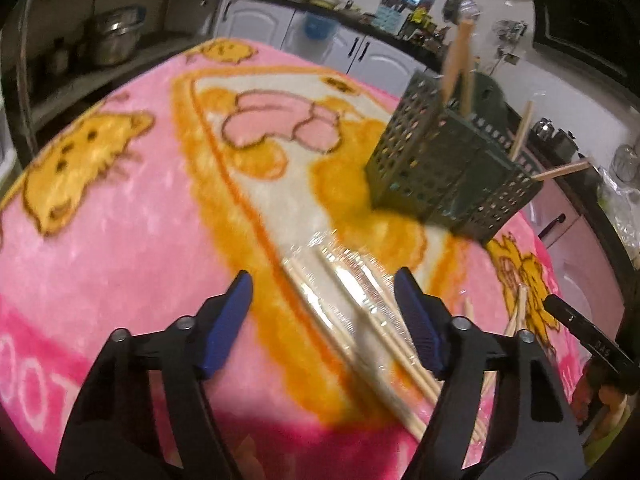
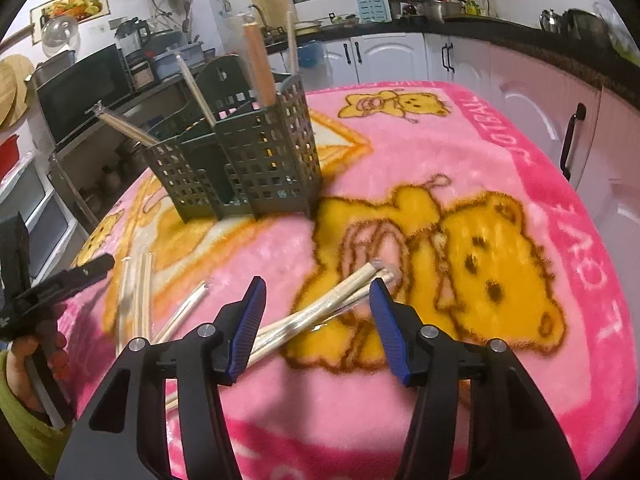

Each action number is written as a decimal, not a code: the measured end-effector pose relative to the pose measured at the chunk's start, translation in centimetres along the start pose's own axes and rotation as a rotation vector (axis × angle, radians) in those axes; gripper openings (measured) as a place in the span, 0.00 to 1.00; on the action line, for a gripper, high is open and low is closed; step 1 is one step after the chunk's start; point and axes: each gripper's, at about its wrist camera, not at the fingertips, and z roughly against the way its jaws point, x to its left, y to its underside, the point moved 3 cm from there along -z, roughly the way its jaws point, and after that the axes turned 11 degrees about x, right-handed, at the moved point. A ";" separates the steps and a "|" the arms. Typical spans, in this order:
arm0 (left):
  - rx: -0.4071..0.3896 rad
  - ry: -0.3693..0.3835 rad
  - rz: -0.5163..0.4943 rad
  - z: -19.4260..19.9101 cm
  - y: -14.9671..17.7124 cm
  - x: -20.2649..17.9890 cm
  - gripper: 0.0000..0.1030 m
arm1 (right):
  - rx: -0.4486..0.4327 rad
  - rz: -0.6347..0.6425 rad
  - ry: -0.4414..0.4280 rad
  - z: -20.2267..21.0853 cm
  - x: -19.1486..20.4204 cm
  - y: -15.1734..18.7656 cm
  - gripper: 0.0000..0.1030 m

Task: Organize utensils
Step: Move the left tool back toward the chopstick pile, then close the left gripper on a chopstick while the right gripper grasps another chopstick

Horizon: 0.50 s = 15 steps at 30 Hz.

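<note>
A dark green perforated utensil caddy (image 1: 452,168) stands on the pink blanket, also in the right wrist view (image 2: 240,164), with several wooden utensils and wrapped chopsticks standing in it. Plastic-wrapped chopstick pairs (image 1: 360,320) lie between and under my left gripper's (image 1: 324,292) open jaws. More wrapped chopsticks (image 2: 320,312) lie between my right gripper's (image 2: 318,296) open jaws; others (image 2: 138,296) lie further left. Both grippers are empty. The left gripper's tip (image 2: 86,268) shows at the left of the right wrist view.
The table is covered by a pink cartoon-bear blanket (image 2: 500,160). Kitchen cabinets (image 2: 392,56) and a cluttered counter run behind it. Shelves with pots (image 1: 108,40) stand to the left. The right gripper's tip (image 1: 576,320) shows at the right of the left wrist view.
</note>
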 end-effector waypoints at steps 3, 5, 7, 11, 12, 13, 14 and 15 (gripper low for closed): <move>0.023 0.010 0.033 -0.6 0.1 0.8 0.48 | 0.015 -0.004 0.002 -0.5 -0.2 -0.5 0.47; 0.025 0.018 0.044 -0.8 -0.1 1.0 0.47 | 0.029 -0.010 0.006 -1.1 -0.4 -0.9 0.46; 0.026 0.018 0.048 -0.9 -0.2 1.0 0.44 | 0.046 -0.016 0.010 -1.6 -0.6 -1.3 0.46; 0.030 0.025 0.061 -1.4 -0.7 1.0 0.39 | 0.098 -0.035 0.029 -3.0 -1.1 -1.6 0.46; 0.031 0.029 0.066 -1.5 -0.9 1.0 0.37 | 0.109 -0.036 0.024 -3.4 -1.1 -1.7 0.46; 0.031 0.030 0.069 -1.6 -1.0 1.1 0.36 | 0.119 -0.038 0.027 -3.7 -1.2 -1.8 0.46; 0.031 0.030 0.072 -1.7 -1.1 1.1 0.34 | 0.121 -0.040 0.030 -3.9 -1.3 -1.9 0.46; 0.031 0.032 0.073 -1.8 -1.2 1.0 0.32 | 0.121 -0.040 0.027 -4.0 -1.3 -2.0 0.46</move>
